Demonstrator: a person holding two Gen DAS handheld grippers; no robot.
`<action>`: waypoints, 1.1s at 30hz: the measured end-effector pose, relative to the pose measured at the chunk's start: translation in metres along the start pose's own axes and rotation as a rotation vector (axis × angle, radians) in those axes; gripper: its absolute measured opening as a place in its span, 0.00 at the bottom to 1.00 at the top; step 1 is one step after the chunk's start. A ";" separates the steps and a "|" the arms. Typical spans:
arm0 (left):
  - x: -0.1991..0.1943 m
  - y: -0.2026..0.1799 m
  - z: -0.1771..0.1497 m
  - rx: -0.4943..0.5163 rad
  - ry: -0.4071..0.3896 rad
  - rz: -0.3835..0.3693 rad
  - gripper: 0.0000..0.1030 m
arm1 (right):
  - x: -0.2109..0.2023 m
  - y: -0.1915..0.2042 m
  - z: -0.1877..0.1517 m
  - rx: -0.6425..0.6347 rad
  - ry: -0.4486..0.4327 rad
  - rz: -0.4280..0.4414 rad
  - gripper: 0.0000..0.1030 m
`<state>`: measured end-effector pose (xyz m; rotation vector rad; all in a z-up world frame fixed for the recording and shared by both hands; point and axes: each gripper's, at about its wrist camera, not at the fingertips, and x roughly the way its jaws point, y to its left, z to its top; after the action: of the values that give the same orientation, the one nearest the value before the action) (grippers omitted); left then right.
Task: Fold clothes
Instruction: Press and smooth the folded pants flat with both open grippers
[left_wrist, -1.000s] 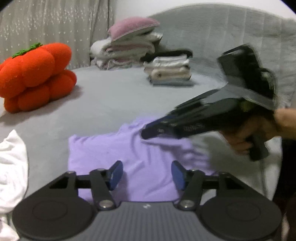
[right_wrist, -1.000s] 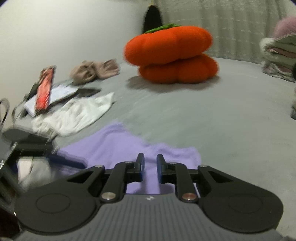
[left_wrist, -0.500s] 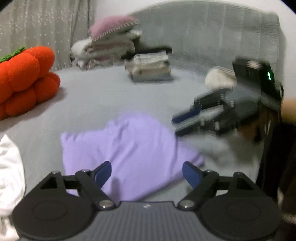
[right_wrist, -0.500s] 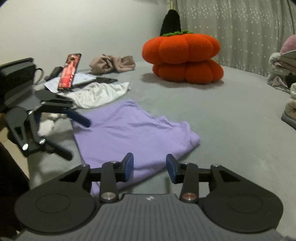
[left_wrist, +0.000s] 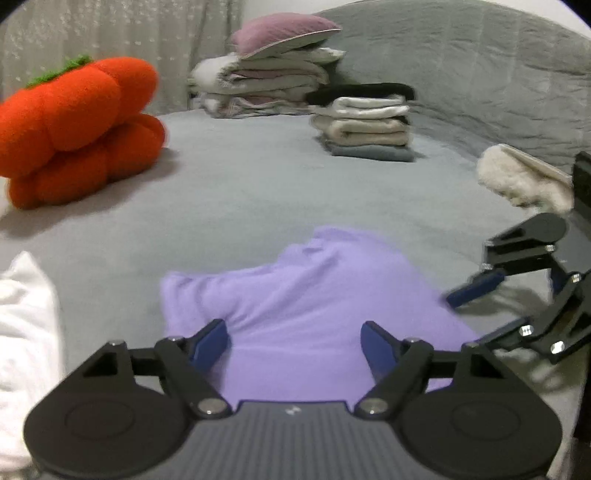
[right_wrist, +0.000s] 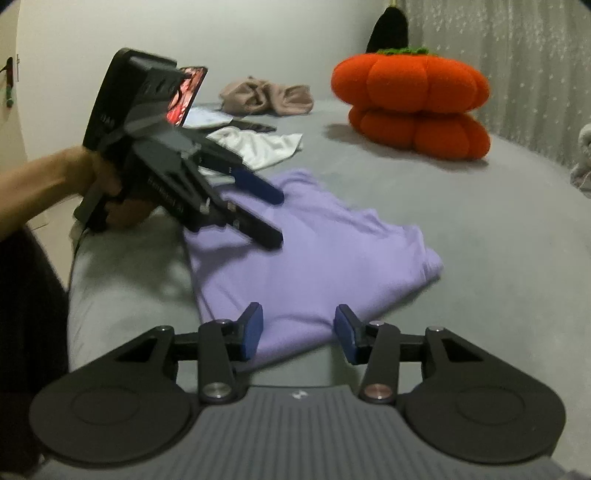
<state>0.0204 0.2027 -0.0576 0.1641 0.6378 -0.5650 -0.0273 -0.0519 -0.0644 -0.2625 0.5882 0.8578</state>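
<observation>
- On a wide bed (left_wrist: 258, 192) covered in smooth grey fabric, a folded lilac shirt (left_wrist: 314, 295) lies flat near the front edge.
- A grey padded headboard (left_wrist: 461, 66) curves behind the bed; a pale dotted curtain (right_wrist: 517, 66) hangs along one side and a plain light wall (right_wrist: 184, 33) stands on another.
- Two round orange pumpkin cushions (right_wrist: 410, 107), plush and lobed, sit stacked well away from the shirt, the top one with a green stalk.
- By the headboard stand two piles of folded laundry: a tall one (left_wrist: 269, 81) topped by a mauve piece, and a shorter cream and grey one (left_wrist: 365, 129) with something black on top.
- A fluffy cream item (left_wrist: 517, 181) lies near the bed's right side.
- A crumpled white garment (right_wrist: 258, 146) lies just beyond the shirt, with a beige bundle (right_wrist: 266, 99) farther back and a phone (right_wrist: 186, 94) propped upright, its screen lit red.
- The left gripper (left_wrist: 295, 343), held in a bare hand (right_wrist: 110, 184), hovers over the shirt's left part; its blue-padded jaws stand wide, closing slightly, gripping nothing.
- The right gripper (right_wrist: 299, 332) sits low over the shirt's near edge, jaws partly apart and opening, fabric below them but not pinched.
- Nothing lies on top of the shirt; the white garment is the closest clutter.
</observation>
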 end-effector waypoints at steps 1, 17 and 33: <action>-0.001 0.003 0.002 -0.014 0.005 0.024 0.79 | -0.002 -0.003 0.000 0.010 0.008 0.007 0.47; 0.041 -0.012 0.031 -0.068 -0.020 0.070 0.55 | 0.030 -0.029 0.041 0.108 -0.043 -0.123 0.48; 0.012 0.015 0.020 -0.159 -0.063 0.345 0.67 | 0.031 -0.042 0.035 0.173 -0.039 -0.152 0.50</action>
<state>0.0463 0.2035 -0.0496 0.1035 0.5746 -0.1849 0.0341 -0.0429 -0.0549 -0.1314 0.5947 0.6596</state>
